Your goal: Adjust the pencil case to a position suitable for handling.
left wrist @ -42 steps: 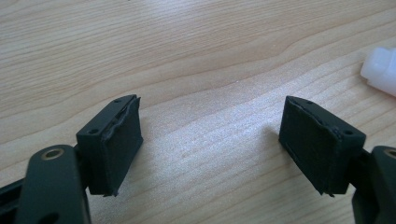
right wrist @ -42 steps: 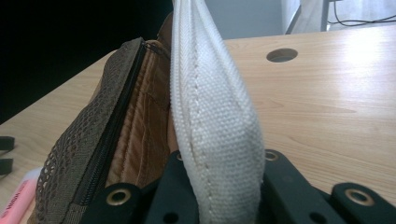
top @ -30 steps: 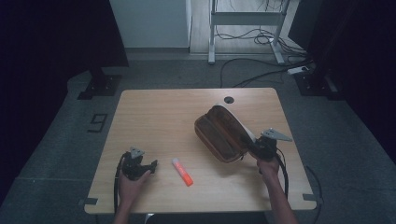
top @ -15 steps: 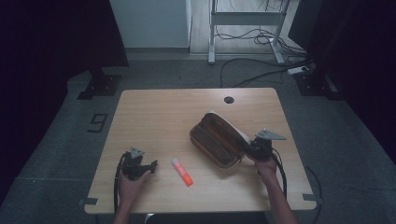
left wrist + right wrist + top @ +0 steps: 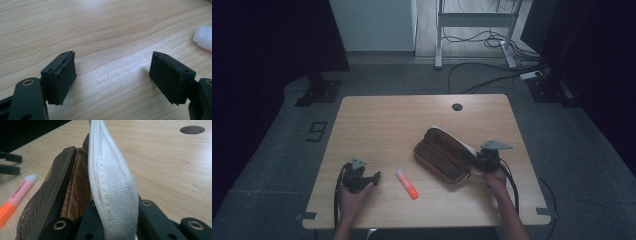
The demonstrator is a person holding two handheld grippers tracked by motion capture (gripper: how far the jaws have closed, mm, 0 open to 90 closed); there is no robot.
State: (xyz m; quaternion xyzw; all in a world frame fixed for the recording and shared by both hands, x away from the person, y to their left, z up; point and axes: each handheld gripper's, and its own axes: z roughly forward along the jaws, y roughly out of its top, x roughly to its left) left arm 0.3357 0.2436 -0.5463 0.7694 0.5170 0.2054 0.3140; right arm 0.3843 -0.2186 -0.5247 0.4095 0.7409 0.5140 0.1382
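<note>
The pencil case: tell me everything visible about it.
The pencil case is a long brown pouch, unzipped, with a mesh panel and tan lining showing inside. Its outer wall looks like white woven canvas. It lies diagonally on the table, right of the highlighter. The right gripper pinches its white edge, jaws just easing open.

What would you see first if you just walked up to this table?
Probably the open brown pencil case with a white canvas flap, lying right of the middle of the light wooden table; the right gripper is clamped on the case's near end. Next comes the orange and pink highlighter pen, lying loose on the wood between the case and the left gripper, whose black jaws stand open over bare wood.
</note>
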